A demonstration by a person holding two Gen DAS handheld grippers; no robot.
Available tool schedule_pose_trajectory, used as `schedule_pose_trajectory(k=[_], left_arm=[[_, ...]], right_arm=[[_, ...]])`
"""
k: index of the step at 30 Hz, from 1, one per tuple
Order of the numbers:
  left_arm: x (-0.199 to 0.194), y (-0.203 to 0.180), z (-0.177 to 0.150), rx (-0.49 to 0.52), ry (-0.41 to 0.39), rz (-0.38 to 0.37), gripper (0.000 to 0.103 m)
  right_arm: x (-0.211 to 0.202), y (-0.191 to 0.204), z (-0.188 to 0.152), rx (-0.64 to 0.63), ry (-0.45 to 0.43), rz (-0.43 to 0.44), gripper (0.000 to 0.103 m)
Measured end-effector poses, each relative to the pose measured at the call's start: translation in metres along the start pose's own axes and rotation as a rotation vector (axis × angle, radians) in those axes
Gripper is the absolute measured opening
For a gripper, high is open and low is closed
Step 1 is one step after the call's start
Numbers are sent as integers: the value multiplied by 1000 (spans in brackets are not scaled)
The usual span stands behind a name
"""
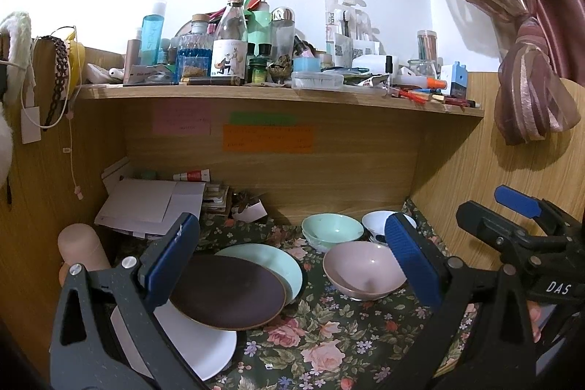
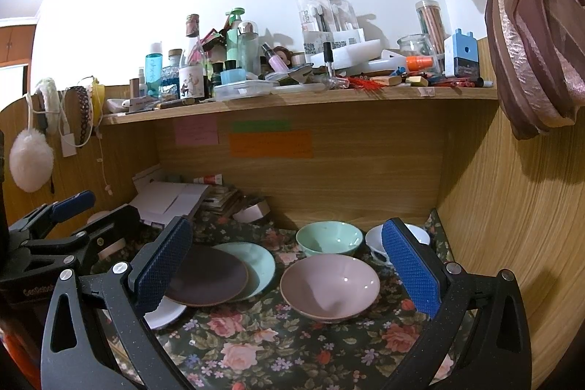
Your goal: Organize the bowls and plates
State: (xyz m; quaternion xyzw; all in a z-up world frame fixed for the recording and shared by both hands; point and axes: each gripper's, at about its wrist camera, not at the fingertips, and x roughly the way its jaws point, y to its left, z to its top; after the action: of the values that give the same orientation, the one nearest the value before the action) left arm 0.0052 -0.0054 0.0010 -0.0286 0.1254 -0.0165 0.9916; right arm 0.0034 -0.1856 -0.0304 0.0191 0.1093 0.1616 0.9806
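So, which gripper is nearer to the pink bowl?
Right. The right gripper is open and faces the pink bowl head-on; the left gripper, also open, faces the dark plate, with the bowl off to its right.

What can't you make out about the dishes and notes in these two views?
- White plate: left wrist view, largely hidden by the left gripper and the dark brown plate.
- White bowl: right wrist view, partly behind a finger of the right gripper.
- Orange note: writing too small.
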Motion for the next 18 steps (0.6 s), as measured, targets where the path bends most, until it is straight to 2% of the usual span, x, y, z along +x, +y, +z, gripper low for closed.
schedule_pose_trajectory(k=[18], left_arm=[[-1, -2, 3, 7, -11, -2, 103]], right_arm=[[-1, 3, 5, -11, -8, -2, 103]])
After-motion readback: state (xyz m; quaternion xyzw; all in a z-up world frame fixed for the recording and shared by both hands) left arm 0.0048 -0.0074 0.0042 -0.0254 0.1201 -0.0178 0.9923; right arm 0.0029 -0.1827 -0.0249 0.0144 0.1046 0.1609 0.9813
